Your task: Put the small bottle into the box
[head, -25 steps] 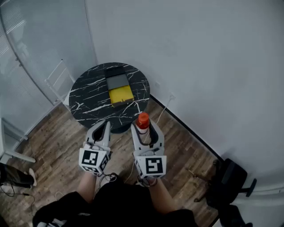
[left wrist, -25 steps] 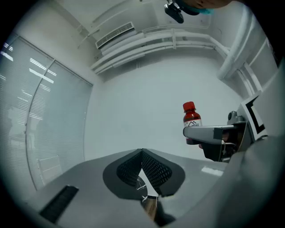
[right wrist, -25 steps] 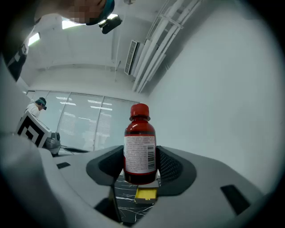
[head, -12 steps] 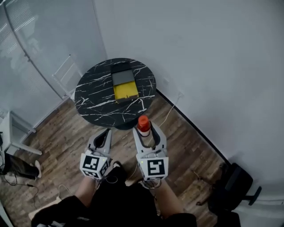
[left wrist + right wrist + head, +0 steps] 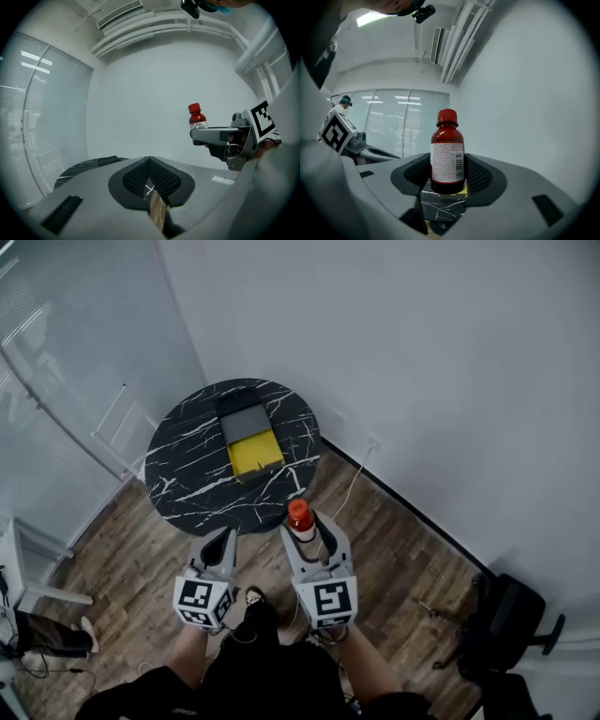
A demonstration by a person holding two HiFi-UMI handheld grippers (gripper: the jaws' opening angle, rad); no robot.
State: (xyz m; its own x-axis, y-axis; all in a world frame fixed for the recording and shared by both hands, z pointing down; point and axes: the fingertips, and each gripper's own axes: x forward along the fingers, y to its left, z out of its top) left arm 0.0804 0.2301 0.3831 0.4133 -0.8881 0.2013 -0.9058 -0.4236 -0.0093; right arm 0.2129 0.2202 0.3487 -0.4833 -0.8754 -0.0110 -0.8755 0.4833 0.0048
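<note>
One small bottle stands upright, clamped between right gripper pads; left gripper jaws seemingly together, empty; box well ahead.

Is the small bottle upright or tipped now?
Upright: the small bottle stands cap up, gripped by the right claw.

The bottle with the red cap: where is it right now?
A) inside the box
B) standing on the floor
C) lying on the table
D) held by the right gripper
D: the bottle stands upright, pinched between the fingers of the right gripper, up in the air and not yet at the table.
</note>
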